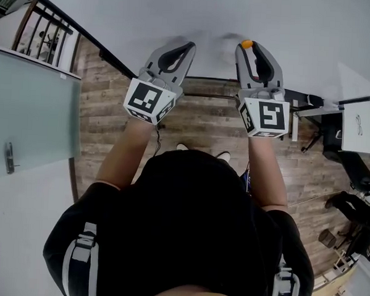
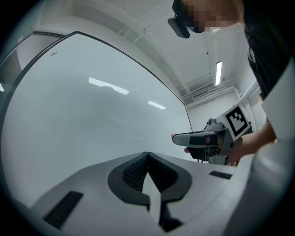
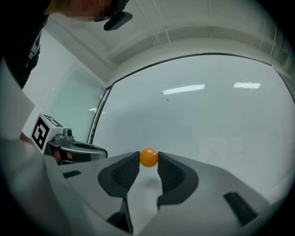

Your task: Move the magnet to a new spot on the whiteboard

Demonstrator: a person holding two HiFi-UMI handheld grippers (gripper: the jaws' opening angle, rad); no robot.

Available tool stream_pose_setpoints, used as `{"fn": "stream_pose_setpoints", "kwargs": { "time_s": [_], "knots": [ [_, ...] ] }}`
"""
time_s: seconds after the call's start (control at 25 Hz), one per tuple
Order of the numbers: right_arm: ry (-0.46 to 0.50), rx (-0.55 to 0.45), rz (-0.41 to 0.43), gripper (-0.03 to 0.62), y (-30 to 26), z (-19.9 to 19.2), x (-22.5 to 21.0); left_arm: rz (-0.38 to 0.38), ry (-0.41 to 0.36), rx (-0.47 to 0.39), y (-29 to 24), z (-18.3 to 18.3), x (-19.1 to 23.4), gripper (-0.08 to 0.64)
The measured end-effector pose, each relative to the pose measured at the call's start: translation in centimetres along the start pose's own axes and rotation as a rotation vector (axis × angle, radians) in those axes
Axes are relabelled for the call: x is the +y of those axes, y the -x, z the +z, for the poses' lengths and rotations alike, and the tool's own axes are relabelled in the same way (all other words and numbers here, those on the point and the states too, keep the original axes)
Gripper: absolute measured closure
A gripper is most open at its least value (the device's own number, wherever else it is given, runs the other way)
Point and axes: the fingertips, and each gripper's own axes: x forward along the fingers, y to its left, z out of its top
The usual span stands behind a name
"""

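Note:
A small round orange magnet (image 3: 148,157) sits pinched between the tips of my right gripper (image 3: 148,160), whose jaws are shut on it just in front of the whiteboard (image 3: 207,124). From the head view the magnet (image 1: 247,44) shows at the tip of the right gripper (image 1: 246,47), close to the whiteboard (image 1: 198,18); whether it touches the board I cannot tell. My left gripper (image 2: 146,156) is shut with nothing in it, its tips close to the whiteboard (image 2: 83,120). In the head view the left gripper (image 1: 189,47) hangs level with the right one, a short way to its left.
The whiteboard's black frame edge (image 1: 85,37) runs along its lower side above a wooden floor (image 1: 198,123). A glass door (image 1: 26,111) stands at the left. Dark stands and equipment (image 1: 350,184) crowd the right side. The person's body fills the lower middle of the head view.

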Motion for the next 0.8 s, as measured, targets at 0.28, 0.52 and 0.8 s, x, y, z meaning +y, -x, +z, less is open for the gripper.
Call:
{"fn": "stream_pose_setpoints", "kwargs": {
  "time_s": [0.28,0.52,0.8],
  "knots": [
    [-0.053,-0.054,0.093,0.472,3.6,-1.2,-1.2,-0.003,-0.002,0.004,-0.4,-0.4,-3.2,0.555],
    [-0.042,-0.047,0.145,0.472,6.4,-2.8,-1.7,-0.041,0.007,-0.013,0.0,-0.8,-6.0,0.555],
    [-0.066,-0.038,0.195,0.472,8.9,-4.1,-1.4,-0.081,0.005,-0.006,1.1,-2.0,-8.6,0.555]
  ]
}}
